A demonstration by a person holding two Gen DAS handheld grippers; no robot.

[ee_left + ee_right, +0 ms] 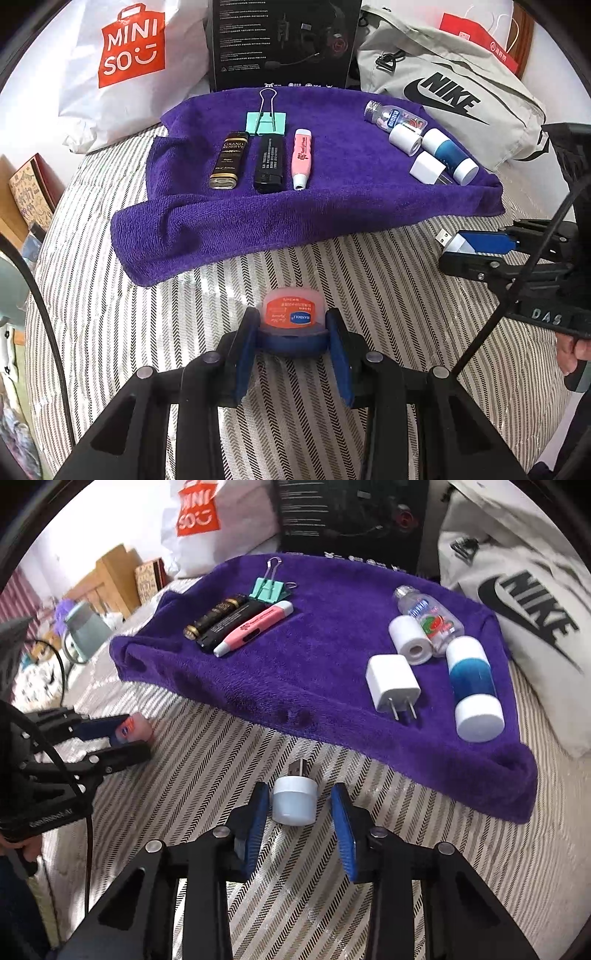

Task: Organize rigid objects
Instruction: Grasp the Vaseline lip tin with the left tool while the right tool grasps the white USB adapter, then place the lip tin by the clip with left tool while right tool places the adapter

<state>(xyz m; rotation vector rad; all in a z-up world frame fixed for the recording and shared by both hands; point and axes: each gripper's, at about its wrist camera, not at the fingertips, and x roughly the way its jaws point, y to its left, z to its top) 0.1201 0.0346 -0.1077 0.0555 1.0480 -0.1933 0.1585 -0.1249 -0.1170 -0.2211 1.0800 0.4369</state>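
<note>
My left gripper (293, 332) is shut on a small jar (291, 314) with an orange label and a blue lid, low over the striped bedcover (369, 295). In the right wrist view that left gripper (127, 736) and the jar (138, 725) show at the left edge. My right gripper (300, 790) stands open around a white USB lamp (294, 803) lying on the cover, with a gap on each side. On the purple towel (332, 206), a green binder clip (266, 122), two lighters (228, 160) and a pink marker (302, 158) lie together at the left.
At the towel's right end lie a clear bottle (428, 616), a white roll (410, 638), a white charger plug (393, 686) and a blue-white cylinder (474, 686). A Miniso bag (129, 55), a black box (284, 40) and a grey Nike bag (454, 99) line the back.
</note>
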